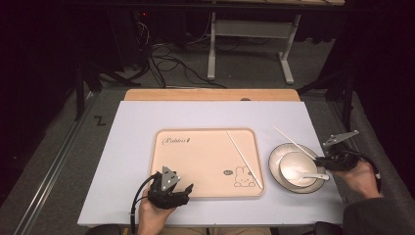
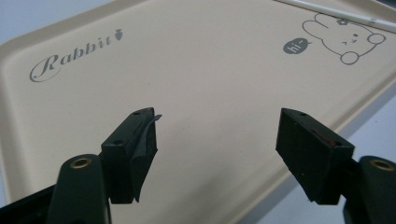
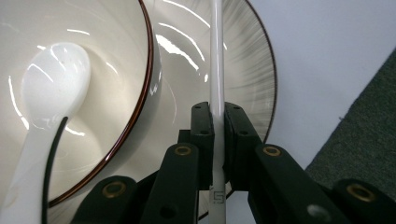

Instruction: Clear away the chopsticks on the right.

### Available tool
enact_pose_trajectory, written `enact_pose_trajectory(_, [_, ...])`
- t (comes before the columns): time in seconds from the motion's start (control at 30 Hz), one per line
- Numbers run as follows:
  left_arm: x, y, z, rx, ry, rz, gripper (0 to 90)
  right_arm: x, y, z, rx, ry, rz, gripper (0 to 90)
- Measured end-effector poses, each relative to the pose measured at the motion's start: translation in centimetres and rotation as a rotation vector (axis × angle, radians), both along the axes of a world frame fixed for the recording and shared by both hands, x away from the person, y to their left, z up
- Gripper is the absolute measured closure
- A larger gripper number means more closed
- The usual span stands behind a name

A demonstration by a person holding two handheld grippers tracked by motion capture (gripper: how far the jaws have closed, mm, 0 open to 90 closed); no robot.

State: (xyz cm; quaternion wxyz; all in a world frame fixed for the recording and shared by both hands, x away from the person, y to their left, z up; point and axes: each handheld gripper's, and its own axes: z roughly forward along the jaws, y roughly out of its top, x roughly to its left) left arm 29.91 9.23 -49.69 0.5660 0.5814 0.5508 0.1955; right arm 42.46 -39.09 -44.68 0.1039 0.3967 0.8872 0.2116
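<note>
My right gripper [image 1: 324, 159] [image 3: 217, 116] is shut on a thin white chopstick [image 1: 293, 142] [image 3: 217, 56], which slants across the far rim of a grey-edged plate [image 1: 273, 164] [image 3: 243, 60]. On that plate stands a white bowl [image 1: 293, 166] [image 3: 107, 46] holding a white spoon [image 1: 313, 176] [image 3: 51, 79]. A second white chopstick [image 1: 244, 159] [image 2: 336, 11] lies on the beige rabbit tray [image 1: 195, 161] [image 2: 187, 70], towards its right side. Over the tray's near left edge, my left gripper [image 1: 185, 188] [image 2: 217, 126] is open, with nothing between its jaws.
The tray and plate rest on a pale table top [image 1: 132, 147] with a wooden strip [image 1: 210, 94] along the far edge. Beyond it, cables [image 1: 166, 63] and a grey stand's legs [image 1: 286, 68] lie on the dark floor. Grey carpet flanks the table.
</note>
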Motion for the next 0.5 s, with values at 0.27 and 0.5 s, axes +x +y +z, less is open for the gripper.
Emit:
enact_pose_trajectory(0.27, [0.6,-0.7,0.0,-0.003,0.006,-0.035,29.3,-1.4,-0.6,1.6,0.023,-0.056,-0.059,85.2])
enact_pose_trajectory(0.5, [1.4,-0.9,0.1,-0.020,0.011,-0.050,29.4,-2.9,-0.6,2.8,0.041,-0.083,-0.086,85.2])
